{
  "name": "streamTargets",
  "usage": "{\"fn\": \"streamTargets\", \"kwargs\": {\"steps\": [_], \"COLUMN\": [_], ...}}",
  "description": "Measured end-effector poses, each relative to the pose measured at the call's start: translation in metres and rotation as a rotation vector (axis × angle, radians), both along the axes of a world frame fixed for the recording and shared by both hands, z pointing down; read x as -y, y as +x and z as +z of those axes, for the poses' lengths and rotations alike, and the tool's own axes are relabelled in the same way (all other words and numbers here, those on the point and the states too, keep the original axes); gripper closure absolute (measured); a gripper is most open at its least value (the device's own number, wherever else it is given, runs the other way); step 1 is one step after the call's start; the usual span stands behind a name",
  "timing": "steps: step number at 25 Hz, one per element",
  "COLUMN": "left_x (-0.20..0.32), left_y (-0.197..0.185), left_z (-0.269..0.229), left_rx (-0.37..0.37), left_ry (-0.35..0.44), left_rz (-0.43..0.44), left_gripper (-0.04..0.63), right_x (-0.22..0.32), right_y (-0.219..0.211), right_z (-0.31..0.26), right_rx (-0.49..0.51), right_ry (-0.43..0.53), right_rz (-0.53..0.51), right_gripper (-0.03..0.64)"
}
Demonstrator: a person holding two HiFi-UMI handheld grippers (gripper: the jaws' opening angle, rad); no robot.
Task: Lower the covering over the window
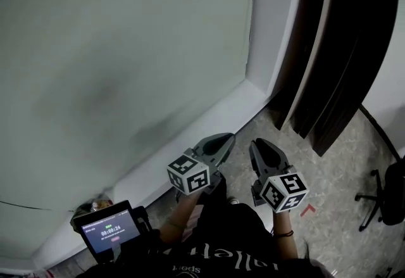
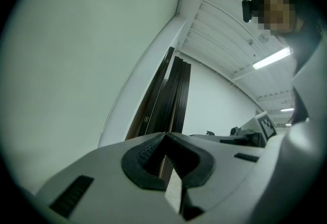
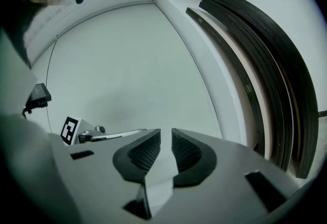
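Note:
A large pale grey-green covering fills the left of the head view, flat and smooth, ending at a white sill. It also shows in the right gripper view as the covering. A thin cord hangs along its left side. Both grippers are held side by side low in front of the sill, apart from the covering. My left gripper is shut with nothing in it. My right gripper stands open by a narrow gap, with nothing between its pads.
Several dark panels lean in the corner to the right of the white frame. A black office chair stands at the far right on the speckled floor. A timer screen sits at the lower left.

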State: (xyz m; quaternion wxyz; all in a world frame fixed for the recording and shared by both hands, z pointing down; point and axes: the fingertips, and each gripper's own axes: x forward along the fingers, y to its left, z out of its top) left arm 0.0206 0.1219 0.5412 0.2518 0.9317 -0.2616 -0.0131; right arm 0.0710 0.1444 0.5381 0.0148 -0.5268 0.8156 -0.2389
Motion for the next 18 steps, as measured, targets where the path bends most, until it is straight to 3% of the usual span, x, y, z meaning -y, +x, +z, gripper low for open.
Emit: {"fn": "streamTargets", "kwargs": {"steps": [18], "left_x": [-0.012], "left_y": [0.009], "left_z": [0.005], "left_rx": [0.010], "left_ry": [0.014], "left_rz": [0.049], "left_gripper": [0.594], "right_x": [0.000], "right_y": [-0.002], "right_z": [0.002], "right_rx": [-0.036], "right_ry": [0.020], "right_rz": [-0.001], "right_gripper": [0.557]}}
